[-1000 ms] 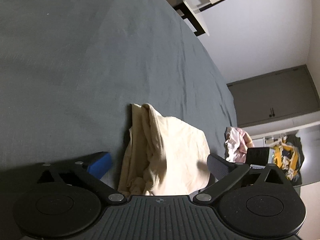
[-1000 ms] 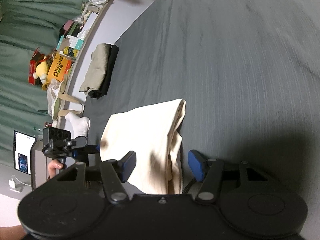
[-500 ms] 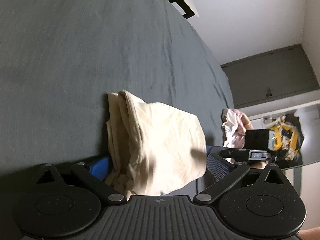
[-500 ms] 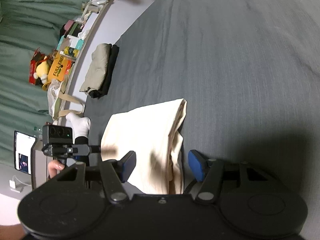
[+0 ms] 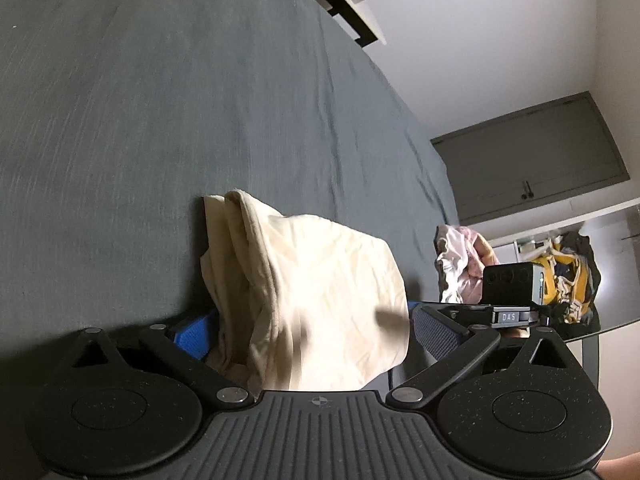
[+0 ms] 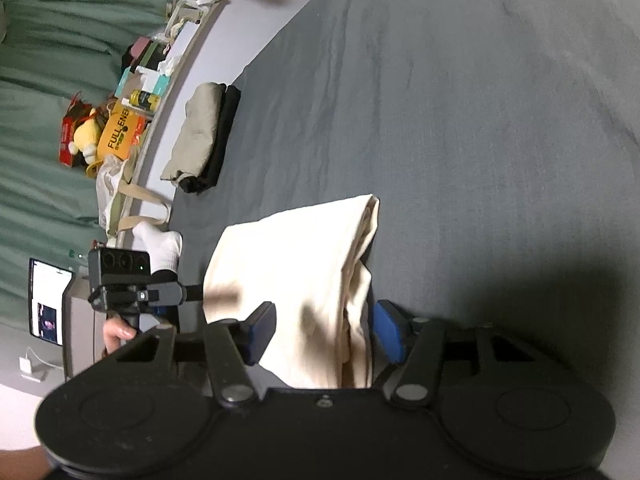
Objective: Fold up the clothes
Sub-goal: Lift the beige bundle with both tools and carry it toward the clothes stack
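Note:
A folded cream garment (image 5: 312,288) lies on the dark grey bed sheet (image 5: 160,100). My left gripper (image 5: 312,330) is open, its blue pads on either side of the garment's near end. The right wrist view shows the same garment (image 6: 296,264) between the pads of my open right gripper (image 6: 324,330). Each gripper also appears in the other's view. The right gripper (image 5: 508,304) reaches in from the right, and the left gripper (image 6: 132,288) reaches in from the left, held by a hand (image 6: 116,330). The garment's underside is hidden.
A folded stack of olive and black clothes (image 6: 204,140) sits near the bed's far edge. Pink and white unfolded clothes (image 5: 460,256) lie past the cream garment. A cluttered ledge (image 6: 120,132), a tote bag (image 6: 120,200), a white sock (image 6: 160,244) and a lit screen (image 6: 48,304) line the bedside.
My left gripper has swung and pushed further onto the garment, which now covers part of its left pad. The right gripper has barely moved. Neither gripper's finger gap has changed.

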Demonstrator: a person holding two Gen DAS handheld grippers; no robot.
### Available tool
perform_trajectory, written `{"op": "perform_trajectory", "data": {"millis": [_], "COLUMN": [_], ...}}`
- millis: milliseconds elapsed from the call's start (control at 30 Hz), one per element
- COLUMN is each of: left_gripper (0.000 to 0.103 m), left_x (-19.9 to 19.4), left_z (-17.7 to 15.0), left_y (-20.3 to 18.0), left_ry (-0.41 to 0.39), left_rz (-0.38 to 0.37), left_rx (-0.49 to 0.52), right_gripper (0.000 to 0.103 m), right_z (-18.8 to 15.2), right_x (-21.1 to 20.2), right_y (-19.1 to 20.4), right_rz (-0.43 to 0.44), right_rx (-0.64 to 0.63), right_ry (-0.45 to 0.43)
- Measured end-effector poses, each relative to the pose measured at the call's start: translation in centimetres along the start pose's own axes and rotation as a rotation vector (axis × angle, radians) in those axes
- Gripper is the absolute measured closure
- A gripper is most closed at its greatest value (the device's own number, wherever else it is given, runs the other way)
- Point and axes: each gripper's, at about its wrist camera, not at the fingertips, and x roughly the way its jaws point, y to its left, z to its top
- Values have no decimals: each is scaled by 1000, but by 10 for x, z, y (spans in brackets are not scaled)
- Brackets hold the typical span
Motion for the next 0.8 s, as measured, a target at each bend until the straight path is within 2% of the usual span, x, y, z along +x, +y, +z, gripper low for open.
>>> {"op": "perform_trajectory", "data": {"millis": [133, 300, 333, 367, 400, 433, 467, 533, 567, 700, 800], "left_gripper": [2, 9, 17, 30, 37, 48, 49, 49, 49, 49, 49], "left_x": [5, 2, 0, -1, -1, -3, -5, -6, -5, -6, -5], "left_z": [-3, -4, -4, -5, -6, -6, -6, -6, -6, -9, -9], "left_y": [-14, -17, -17, -17, -17, -15, -10, -4, -5, -5, -1], "left_ry": [-1, 11, 8, 4, 1, 0, 5, 18, 14, -4, -18], "left_rz": [47, 80, 92, 109, 131, 144, 136, 109, 112, 111, 88], "left_rx": [79, 95, 98, 98, 94, 81, 54, 24, 31, 44, 17], "right_gripper": [52, 52, 52, 53, 56, 66, 70, 71, 77, 77, 77], "right_z": [0, -2, -3, -4, -4, -5, -5, -10, -11, -7, -5], "right_x": [2, 2, 3, 3, 3, 5, 8, 19, 22, 19, 18], "right_y": [0, 1, 3, 5, 8, 9, 9, 13, 17, 11, 0], "right_rz": [-4, -4, -10, -19, -29, -21, 0, -29, -46, -33, 1], "right_rx": [6, -7, -21, -37, -54, -57, -45, -71, -86, -23, 51], "right_ry": [-13, -25, -26, -25, -22, -6, 24, 52, 51, 17, 2]}}
